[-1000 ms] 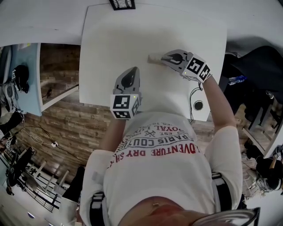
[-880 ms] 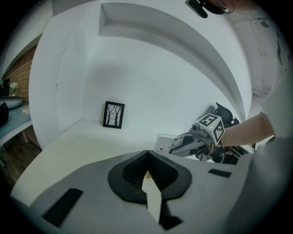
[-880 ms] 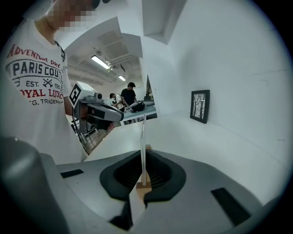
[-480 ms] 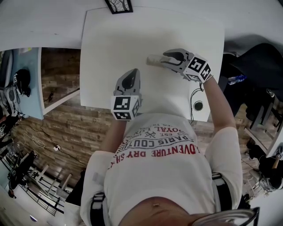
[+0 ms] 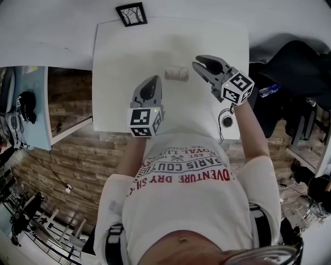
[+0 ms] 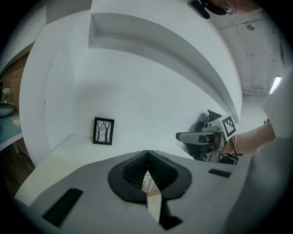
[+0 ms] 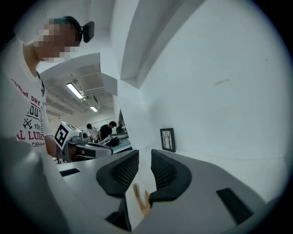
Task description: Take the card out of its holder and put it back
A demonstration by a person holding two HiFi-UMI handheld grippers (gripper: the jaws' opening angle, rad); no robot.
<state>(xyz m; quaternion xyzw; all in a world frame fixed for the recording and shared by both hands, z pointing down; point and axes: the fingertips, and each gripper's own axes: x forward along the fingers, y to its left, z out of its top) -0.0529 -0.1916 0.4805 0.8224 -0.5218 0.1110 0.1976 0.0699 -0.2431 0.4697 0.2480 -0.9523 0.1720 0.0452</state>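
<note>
A small tan card holder [image 5: 177,73] with a pale card in it stands alone on the white table [image 5: 124,52]. My right gripper [image 5: 198,63] hangs a short way to its right and touches nothing. Its jaws [image 7: 145,157] are apart and closing, with only bare table between them. My left gripper [image 5: 156,81] rests near the table's front edge, below and left of the holder, with its pads meeting at the tips [image 6: 147,153]. A printed slip and a tan piece show in the slit behind those pads; I cannot tell what they are.
A small black picture frame [image 5: 130,14] leans on the wall at the table's far edge. A cable and a round grommet [image 5: 226,121] sit at the front right corner. Dark furniture [image 5: 289,72] stands right of the table.
The right gripper was closed at the holder's right end; it has opened and drawn back to the right, leaving the holder standing by itself. The left gripper has stayed put.
</note>
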